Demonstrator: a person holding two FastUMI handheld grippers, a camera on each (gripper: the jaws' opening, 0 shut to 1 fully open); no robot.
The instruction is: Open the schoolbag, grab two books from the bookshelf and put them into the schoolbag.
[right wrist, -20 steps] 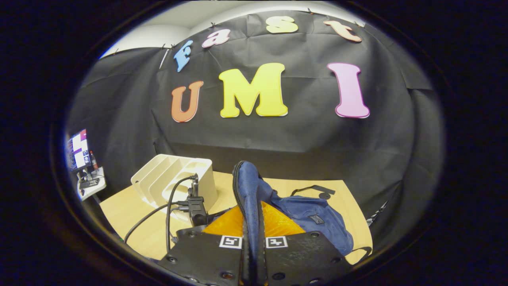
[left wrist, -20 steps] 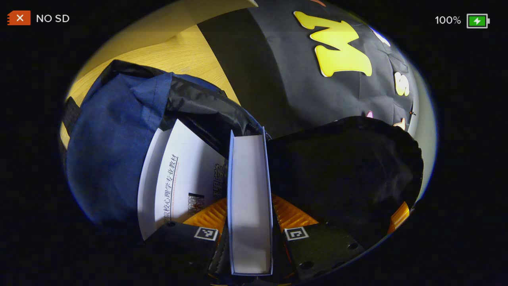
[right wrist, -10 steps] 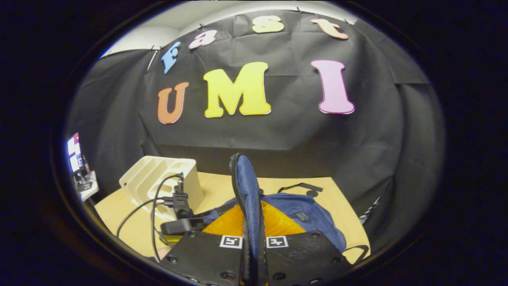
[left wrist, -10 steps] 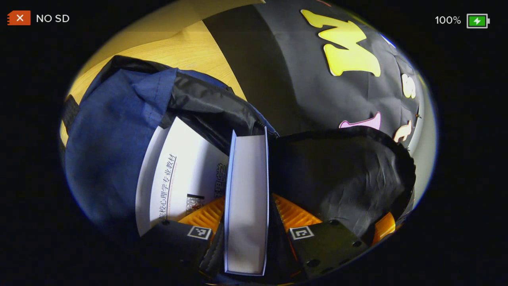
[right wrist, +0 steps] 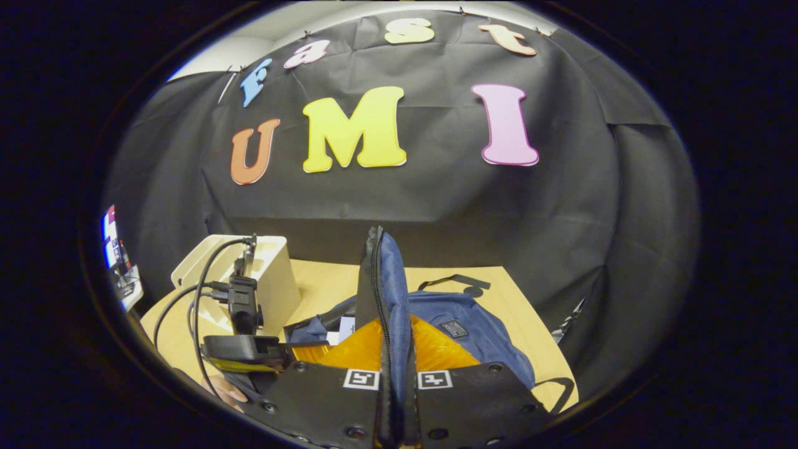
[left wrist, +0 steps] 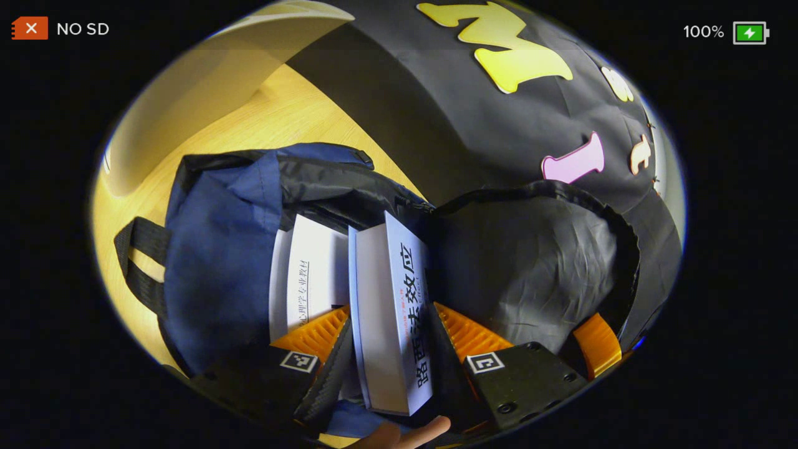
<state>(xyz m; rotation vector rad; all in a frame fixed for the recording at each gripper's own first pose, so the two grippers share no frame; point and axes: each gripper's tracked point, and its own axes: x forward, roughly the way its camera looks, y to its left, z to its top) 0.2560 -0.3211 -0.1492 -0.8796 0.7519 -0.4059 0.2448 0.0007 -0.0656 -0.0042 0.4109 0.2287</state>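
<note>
The left gripper point(left wrist: 391, 349) stands with its orange-ribbed fingers spread either side of a white book point(left wrist: 389, 318); whether they press on it cannot be told. That book stands on edge in the open mouth of the blue schoolbag point(left wrist: 212, 274), spine turned right, beside a second white book point(left wrist: 312, 274) already inside at its left. A fingertip point(left wrist: 430, 427) shows at the near edge. The right gripper point(right wrist: 397, 374) is clamped tight on the schoolbag's zippered flap point(right wrist: 383, 293), holding it upright above the wooden table point(right wrist: 505, 299). At far left on the table sits the white bookshelf point(right wrist: 274, 274), with the left gripper's camera and cables in front of it.
</note>
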